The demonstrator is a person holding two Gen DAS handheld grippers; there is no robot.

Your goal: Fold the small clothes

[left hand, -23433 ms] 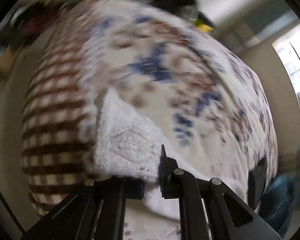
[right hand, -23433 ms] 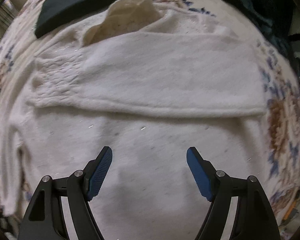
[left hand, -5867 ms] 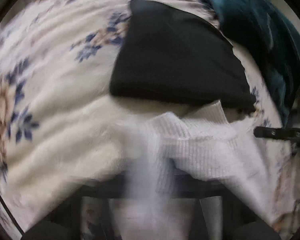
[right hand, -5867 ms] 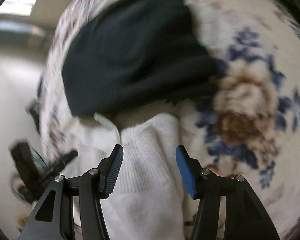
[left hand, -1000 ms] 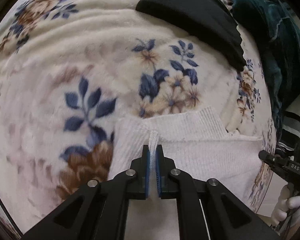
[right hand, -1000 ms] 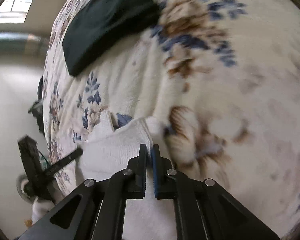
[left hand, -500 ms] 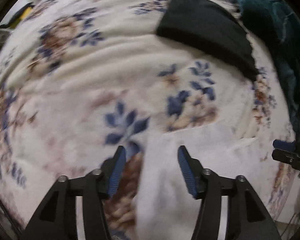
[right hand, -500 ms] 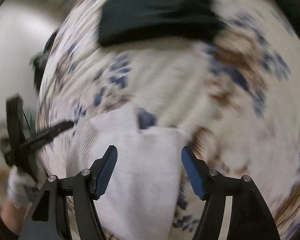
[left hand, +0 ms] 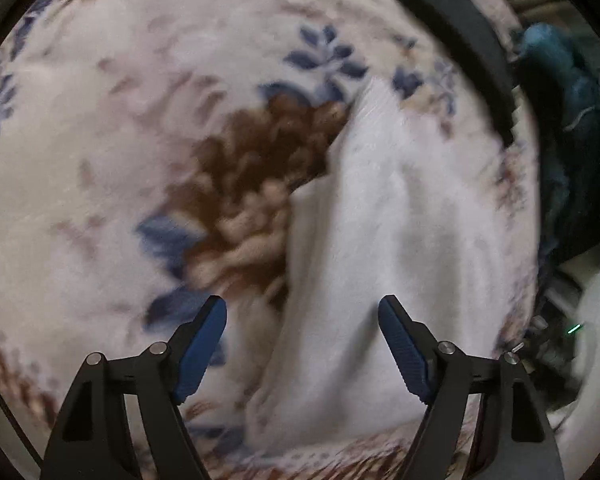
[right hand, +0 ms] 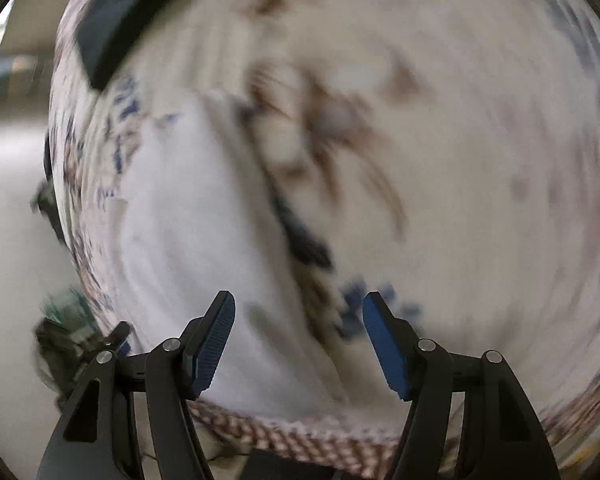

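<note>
Two grippers: left gripper [left hand: 302,346] and right gripper [right hand: 299,342], jaws apart after just opening, gripping nothing.
Garment: folded white sweater [left hand: 380,240] on floral blanket [left hand: 100,140].

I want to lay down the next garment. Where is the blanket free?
Free: the floral blanket left of the white sweater, up to the black cloth. Crowded: the right edge, with the teal pile.

Both grippers' jaws apart, empty.
</note>
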